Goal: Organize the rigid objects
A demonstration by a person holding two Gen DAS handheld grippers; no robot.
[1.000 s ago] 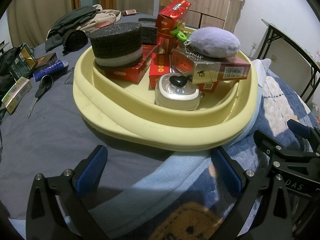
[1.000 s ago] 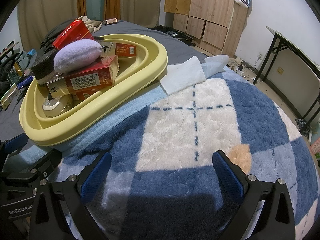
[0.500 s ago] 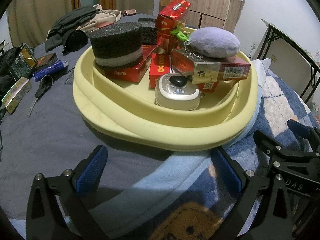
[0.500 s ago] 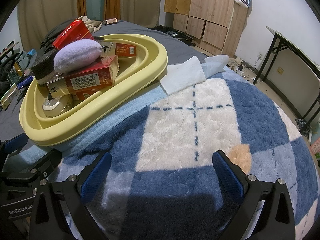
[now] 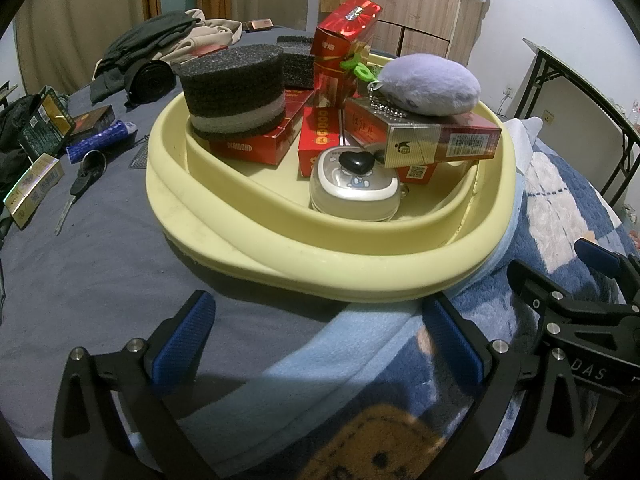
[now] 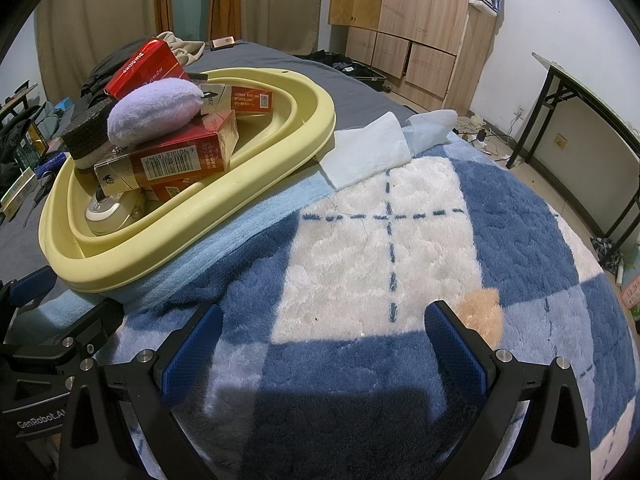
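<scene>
1. The yellow basin [image 5: 280, 232] sits half on the plush blanket [image 6: 400, 240] — tilt could slide the purple plush pouch [image 5: 428, 84] off its carton [image 5: 440, 140].
2. The left gripper [image 5: 316, 344] and right gripper [image 6: 324, 348], both spread and empty, might nudge the rim.

**Count of things ahead of the claws**

One yellow basin [image 5: 280, 256] holds about five red boxes [image 5: 436, 142], two foam blocks [image 5: 236, 92], one lilac plush [image 5: 430, 86], one white case [image 5: 354, 188]. Left of it: one scissors [image 5: 80, 184], one blue tube [image 5: 100, 140].
</scene>
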